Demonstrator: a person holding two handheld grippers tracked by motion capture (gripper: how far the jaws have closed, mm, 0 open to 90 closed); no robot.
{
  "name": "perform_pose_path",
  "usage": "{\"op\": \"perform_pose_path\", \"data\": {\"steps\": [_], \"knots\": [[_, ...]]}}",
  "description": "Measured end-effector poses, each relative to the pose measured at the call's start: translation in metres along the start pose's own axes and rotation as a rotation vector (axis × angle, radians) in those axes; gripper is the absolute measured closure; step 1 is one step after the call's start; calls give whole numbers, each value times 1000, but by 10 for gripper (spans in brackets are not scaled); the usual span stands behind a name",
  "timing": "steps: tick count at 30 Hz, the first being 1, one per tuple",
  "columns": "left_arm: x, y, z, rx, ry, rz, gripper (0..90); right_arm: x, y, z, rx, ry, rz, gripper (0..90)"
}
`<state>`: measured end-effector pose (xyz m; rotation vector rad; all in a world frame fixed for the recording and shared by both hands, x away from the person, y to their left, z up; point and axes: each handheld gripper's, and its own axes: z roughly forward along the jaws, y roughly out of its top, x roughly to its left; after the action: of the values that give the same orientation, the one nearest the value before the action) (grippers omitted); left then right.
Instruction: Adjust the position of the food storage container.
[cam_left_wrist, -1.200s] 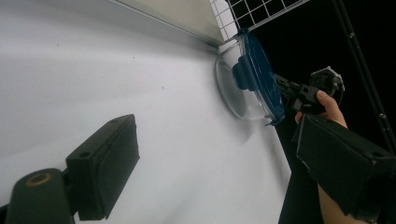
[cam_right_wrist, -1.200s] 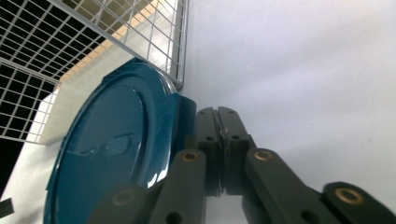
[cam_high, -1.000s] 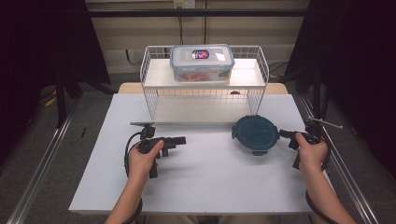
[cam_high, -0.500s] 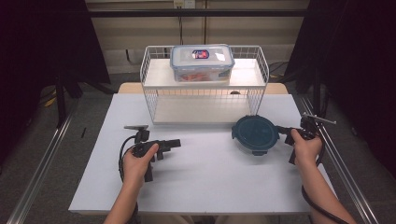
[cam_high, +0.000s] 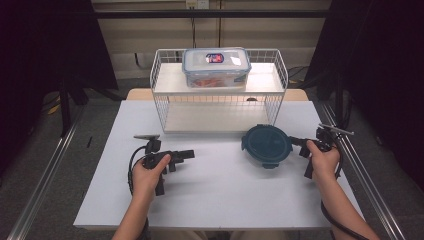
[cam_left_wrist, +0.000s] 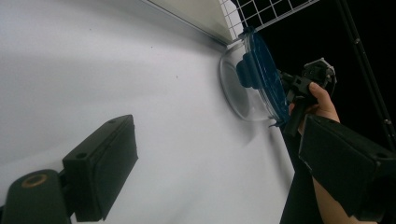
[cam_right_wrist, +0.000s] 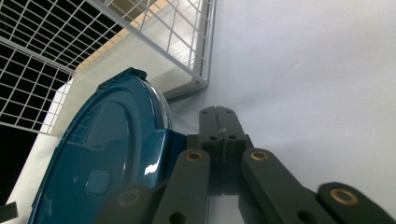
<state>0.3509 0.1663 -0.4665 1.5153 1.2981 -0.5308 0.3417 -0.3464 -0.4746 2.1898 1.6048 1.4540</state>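
the white tabletop (cam_high: 220, 200) is smooth and matte, a flat slab with little grip for anything sliding on it. at its far edge stands a white wire rack (cam_high: 165, 100), a stiff open grid with a solid shelf, and on that shelf sits a clear box (cam_high: 216, 67) with a snap lid and something red inside.

the bowl (cam_high: 267, 146) sits on the tabletop just in front of the rack's right end. it is round, clear-walled, probably glass, capped with a glossy dark teal lid (cam_right_wrist: 107, 154) that has clip tabs on its rim. i judge it fairly heavy for its size, rigid, breakable if dropped, and slick on both wall and lid; the tabs or the lid's rim look like the surest places to take hold.

the right hand-held gripper (cam_high: 301, 145) lies level beside the bowl's right side, its jaws pressed together with nothing between them, their tips close beside a lid tab; touching or not, i cannot tell. the left hand-held gripper (cam_high: 186, 155) rests well apart on the left, jaws spread, pointing at the bowl.
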Motion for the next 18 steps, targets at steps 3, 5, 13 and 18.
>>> {"op": "perform_pose_path", "data": {"steps": [3, 5, 13, 18], "knots": [[0, 0, 0, 0, -1, 2, 112, 1, -3, 1, -6, 18, -8, 900], [-1, 0, 0, 0, -3, 6, 112, 4, -7, 1, 3, 26, 6, 900], [-4, 0, -1, 1, -7, 16, 112, 22, -20, 9, 53, 59, -24, 900], [-4, 0, -5, 2, -6, 20, 113, 27, -25, 13, 62, 86, -26, 900]]}}
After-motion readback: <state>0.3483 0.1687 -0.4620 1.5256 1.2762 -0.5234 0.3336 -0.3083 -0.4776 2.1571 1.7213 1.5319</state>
